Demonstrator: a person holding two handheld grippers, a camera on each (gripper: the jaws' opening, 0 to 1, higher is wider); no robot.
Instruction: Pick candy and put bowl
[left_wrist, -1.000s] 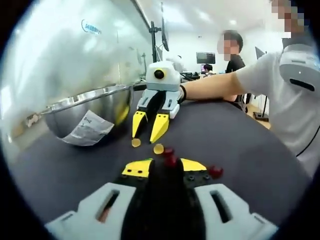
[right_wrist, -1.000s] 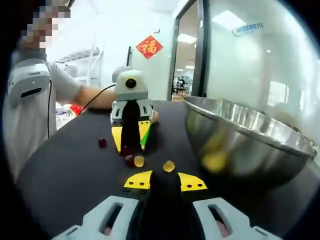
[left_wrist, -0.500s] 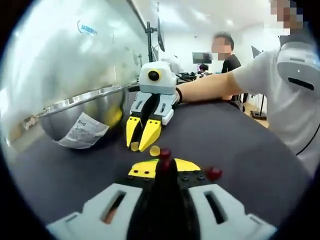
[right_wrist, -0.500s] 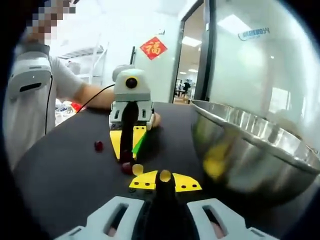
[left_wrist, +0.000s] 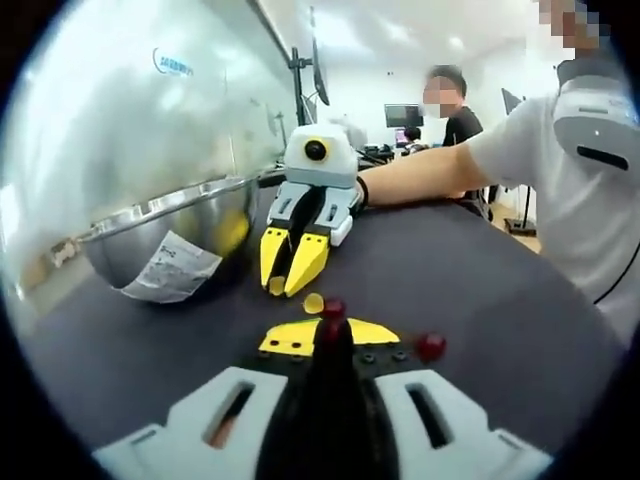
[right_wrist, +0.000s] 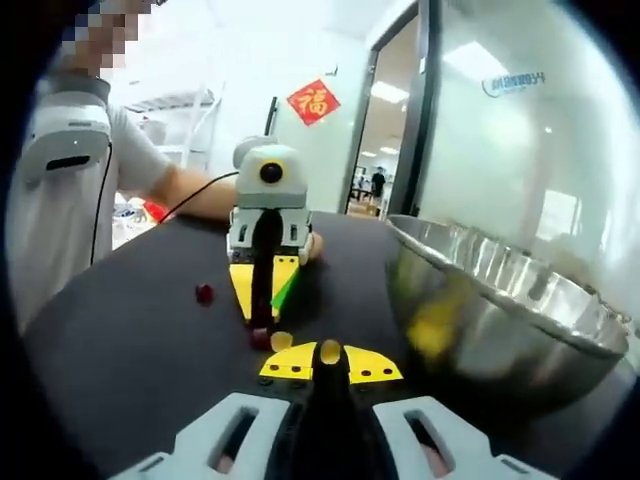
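Observation:
In the left gripper view my left gripper (left_wrist: 332, 320) is shut on a red candy (left_wrist: 333, 308) at its tips, low over the dark table (left_wrist: 480, 290). Facing it, my right gripper (left_wrist: 281, 287) pinches a yellow candy (left_wrist: 277, 286) between its yellow fingers (left_wrist: 308, 262). A second yellow candy (left_wrist: 313, 302) lies on the table between the two grippers. In the right gripper view my right gripper (right_wrist: 329, 356) is shut on the yellow candy (right_wrist: 329, 350), and the left gripper (right_wrist: 262, 330) stands opposite. The steel bowl (right_wrist: 500, 300) sits to the right there.
A loose red candy (left_wrist: 430, 346) lies right of my left jaws. The bowl (left_wrist: 170, 222) carries a paper label (left_wrist: 172, 268) and stands against a glass wall. A person's arm (left_wrist: 430, 170) reaches over the table, and another person stands behind.
The right gripper, open over a yellow candy a second ago, has shut on it. The left gripper stays shut on the red candy.

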